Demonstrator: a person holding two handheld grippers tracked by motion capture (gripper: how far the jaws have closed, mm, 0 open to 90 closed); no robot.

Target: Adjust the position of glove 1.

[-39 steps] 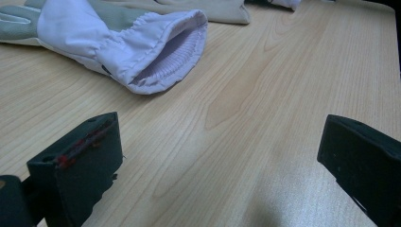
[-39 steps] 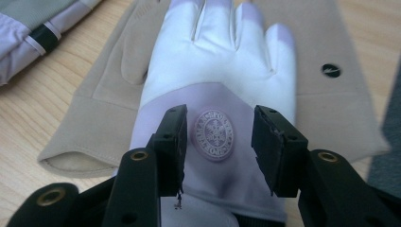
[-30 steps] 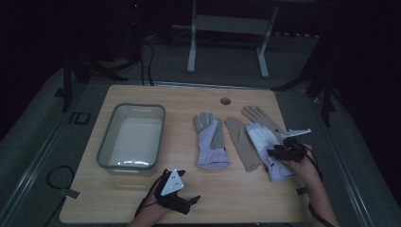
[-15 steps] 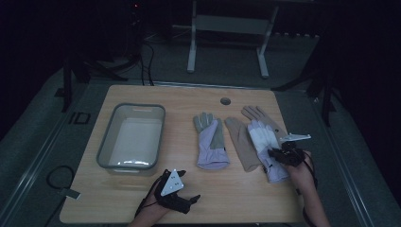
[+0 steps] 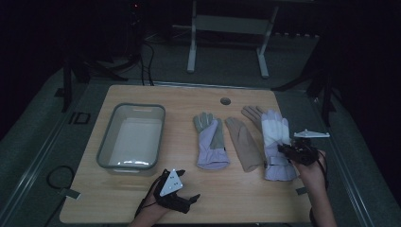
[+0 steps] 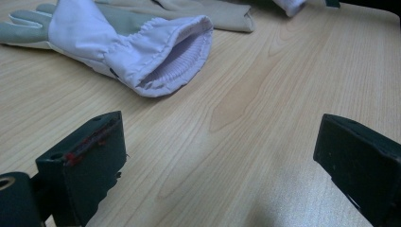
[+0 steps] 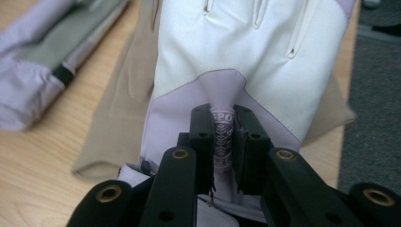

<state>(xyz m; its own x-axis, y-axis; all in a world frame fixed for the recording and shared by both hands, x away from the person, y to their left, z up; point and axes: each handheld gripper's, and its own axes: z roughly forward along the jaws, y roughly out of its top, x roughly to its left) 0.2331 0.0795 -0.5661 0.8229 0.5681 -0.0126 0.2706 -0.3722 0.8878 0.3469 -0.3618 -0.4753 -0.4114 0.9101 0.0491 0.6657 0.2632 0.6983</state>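
On the bench point(image 5: 142, 198), a grey tub point(image 5: 132, 137) sits left of three gloves; the right gripper point(image 7: 223, 142) has its fingers pinching the white-and-lilac glove point(image 5: 276, 142) at the right edge, while the left gripper point(image 5: 182, 201) rests with fingers spread

- From above our side of the wooden table point(image 5: 246, 198), we look forward and down across its whole top.
- Low behind our left gripper point(image 6: 222, 156), we face a lilac glove's cuff point(image 6: 175, 56) just ahead.
- Our right gripper point(image 7: 222, 142) camera sits tight against the white-backed glove point(image 7: 246, 42).
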